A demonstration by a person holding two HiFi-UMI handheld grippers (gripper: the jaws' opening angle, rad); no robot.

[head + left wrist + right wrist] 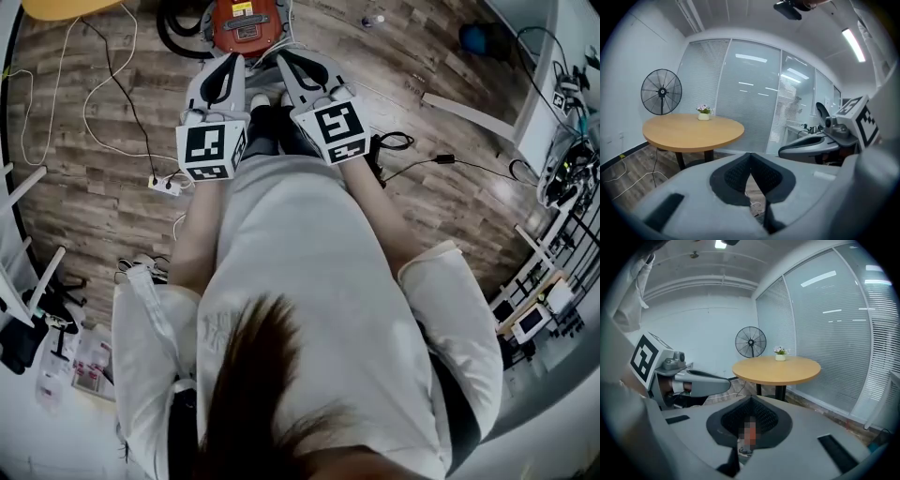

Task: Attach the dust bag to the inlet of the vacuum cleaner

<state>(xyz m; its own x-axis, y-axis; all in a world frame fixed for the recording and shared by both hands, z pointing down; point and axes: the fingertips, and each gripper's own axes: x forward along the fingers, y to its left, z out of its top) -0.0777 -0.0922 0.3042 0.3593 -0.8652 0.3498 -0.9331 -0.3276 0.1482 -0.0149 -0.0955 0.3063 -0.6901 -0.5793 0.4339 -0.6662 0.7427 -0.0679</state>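
Two grippers: left gripper (750,157) and right gripper (751,400), held up side by side in front of the person, tips aimed out over the wood floor (84,216).
Left gripper state: jaws pressed together, nothing between them.
Right gripper state: same deal, jaws together and holding nothing.
Vacuum cleaner (246,23): red-orange body sitting on the floor, just past the gripper tips in the head view.
Hose (173,36): black, curls beside the vacuum cleaner on its left.
Pot (704,116): small and white, with a little flowering plant in it, sitting toward the far edge of the round wooden worktop (693,133).
Fan (661,92): black pedestal type, behind the worktop on the left, by the wall.
Floor clutter: white cables (94,94) loop over the boards left of the grippers, a power strip (166,185) lies near the left gripper, and a black cable (441,161) trails off on the right.
Backdrop: glass wall with blinds (750,93) behind the worktop.
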